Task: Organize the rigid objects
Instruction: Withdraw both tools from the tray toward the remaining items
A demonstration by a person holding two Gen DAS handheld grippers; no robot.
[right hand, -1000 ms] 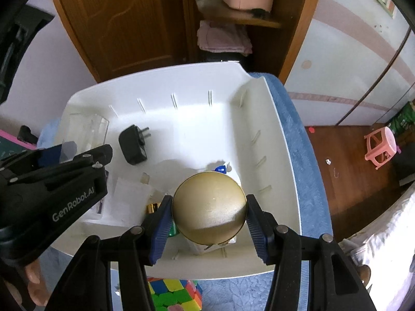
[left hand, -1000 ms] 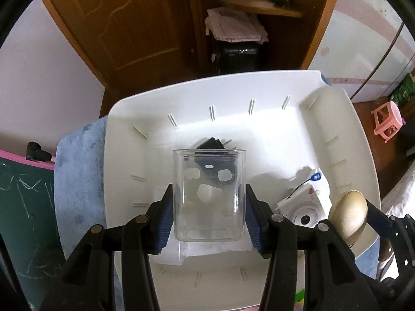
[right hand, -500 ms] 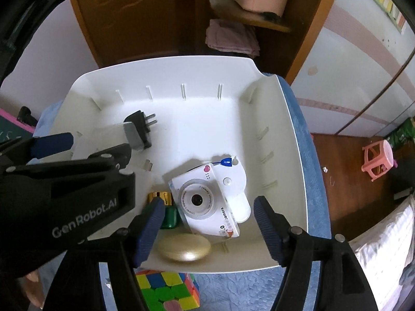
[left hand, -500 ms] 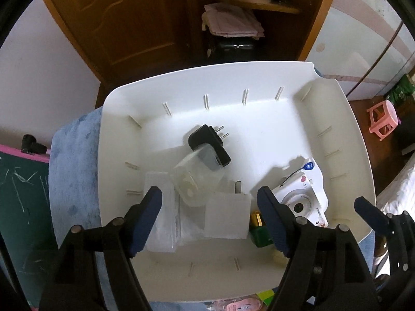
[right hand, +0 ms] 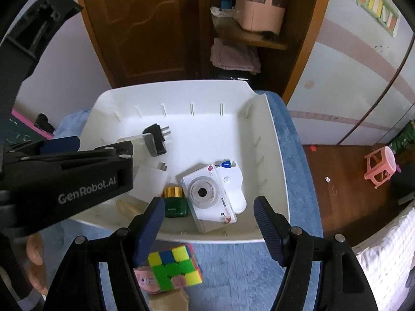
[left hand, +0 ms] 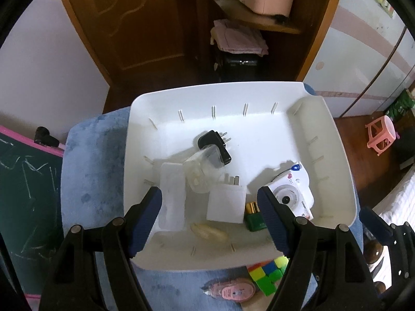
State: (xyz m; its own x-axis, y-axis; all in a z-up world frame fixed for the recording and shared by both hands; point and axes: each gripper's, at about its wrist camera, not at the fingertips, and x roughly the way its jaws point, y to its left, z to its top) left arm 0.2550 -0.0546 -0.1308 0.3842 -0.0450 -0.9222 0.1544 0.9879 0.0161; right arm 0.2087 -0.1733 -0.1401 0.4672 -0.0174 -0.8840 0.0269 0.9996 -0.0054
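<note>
Both grippers hang over a white bin (left hand: 334, 140) on a blue cloth. My left gripper (left hand: 208, 202) is open and holds nothing. Below it a clear cup (left hand: 203, 173) lies on its side against a black plug adapter (left hand: 215, 147). A gold egg-shaped object (left hand: 208, 233) rests by the bin's near wall. My right gripper (right hand: 210, 207) is open too, above a white instant camera (right hand: 215, 194) and a green bottle with a gold cap (right hand: 175, 202). The left gripper's body hides the bin's left part in the right wrist view.
A translucent box (left hand: 172, 197) and a white square lid (left hand: 225, 203) lie in the bin. In front of the bin on the cloth sit a colour cube (right hand: 176, 269) and a pink item (left hand: 233, 290). A pink stool (right hand: 381, 165) stands on the floor at right.
The left jaws let go of the clear cup, which tipped onto its side. The right jaws released the gold egg into the bin. Both grippers rose and drew back.
</note>
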